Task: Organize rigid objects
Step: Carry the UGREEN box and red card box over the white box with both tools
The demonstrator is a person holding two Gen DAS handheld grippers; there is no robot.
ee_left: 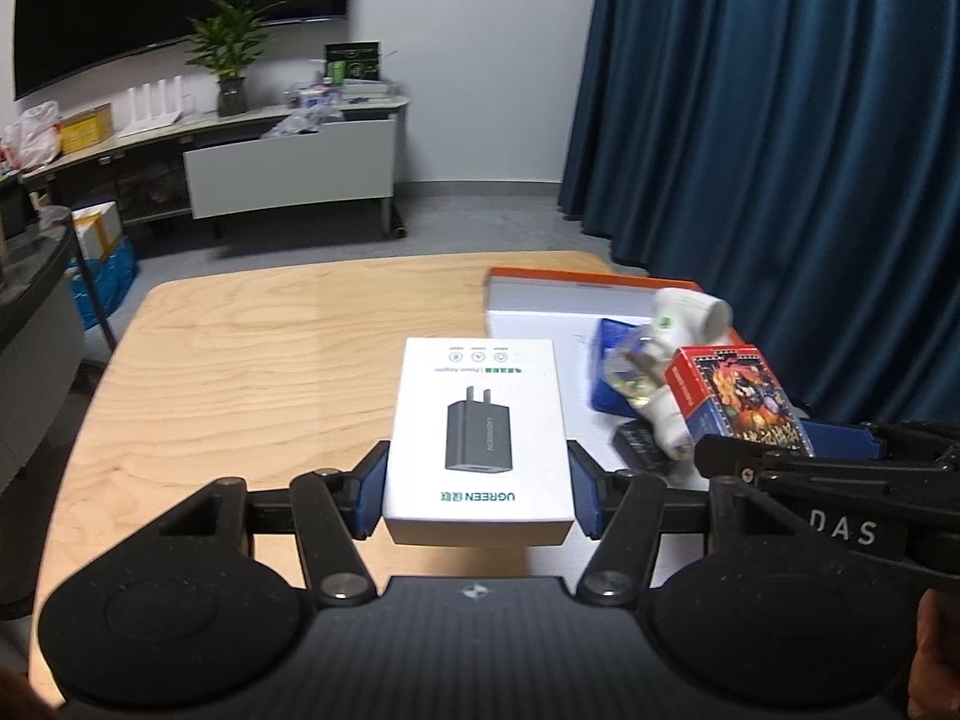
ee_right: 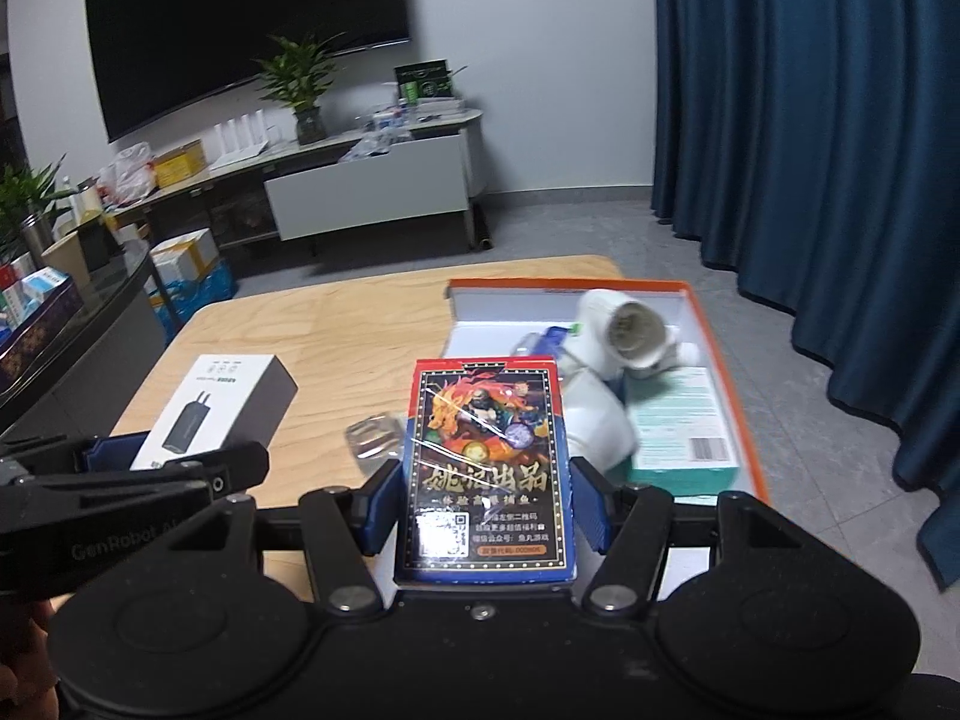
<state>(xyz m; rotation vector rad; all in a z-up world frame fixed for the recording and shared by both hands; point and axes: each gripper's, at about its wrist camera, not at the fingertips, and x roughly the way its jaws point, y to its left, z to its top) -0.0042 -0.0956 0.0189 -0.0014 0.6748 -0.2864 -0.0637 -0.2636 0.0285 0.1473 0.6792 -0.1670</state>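
The wooden table (ee_left: pixel 252 354) carries an open tray (ee_right: pixel 714 324) with orange rim at its far right. In the tray lie white pipe fittings (ee_right: pixel 624 324) and a teal box (ee_right: pixel 681 420); only the right view shows the teal box and the tray's inside. The left gripper (ee_left: pixel 479 483) is clamped on a white charger box (ee_left: pixel 479 420) with a black plug printed on top, held above the table's middle. The right gripper (ee_right: pixel 483 507) is clamped on a red and blue card box (ee_right: pixel 486 468) with a QR code, just near the tray. A clear plastic piece (ee_right: pixel 375 441) lies on the table between both boxes, seen only from the right.
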